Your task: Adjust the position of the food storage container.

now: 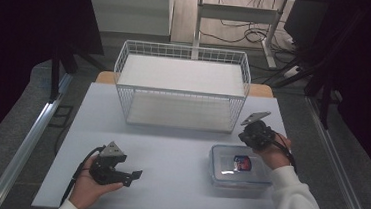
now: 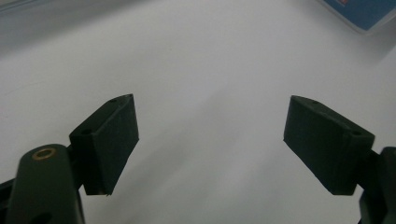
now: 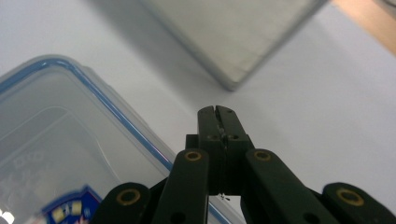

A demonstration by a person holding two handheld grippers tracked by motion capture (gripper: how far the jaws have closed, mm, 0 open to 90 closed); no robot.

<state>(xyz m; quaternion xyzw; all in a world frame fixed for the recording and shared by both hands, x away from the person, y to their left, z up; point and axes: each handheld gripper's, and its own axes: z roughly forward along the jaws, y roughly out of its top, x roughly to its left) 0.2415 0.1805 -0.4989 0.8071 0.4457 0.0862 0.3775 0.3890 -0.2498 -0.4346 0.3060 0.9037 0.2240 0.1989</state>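
From above, the clear lidded plastic box [image 1: 240, 167] sits on the white desk [image 1: 170, 148], before the white wire basket [image 1: 182, 86]. The left gripper [image 2: 210, 140] gapes empty. The right gripper [image 3: 217, 111] hovers closed at the box's edge, likely needing to open for grasping.

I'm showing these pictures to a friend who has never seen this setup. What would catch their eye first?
Probably the white wire basket standing at the far middle of the table. Next, the clear plastic box with a blue-edged lid at the near right, and the right gripper hovering shut at its far corner. At the near left, the left gripper is held with its jaws wide apart over bare tabletop.
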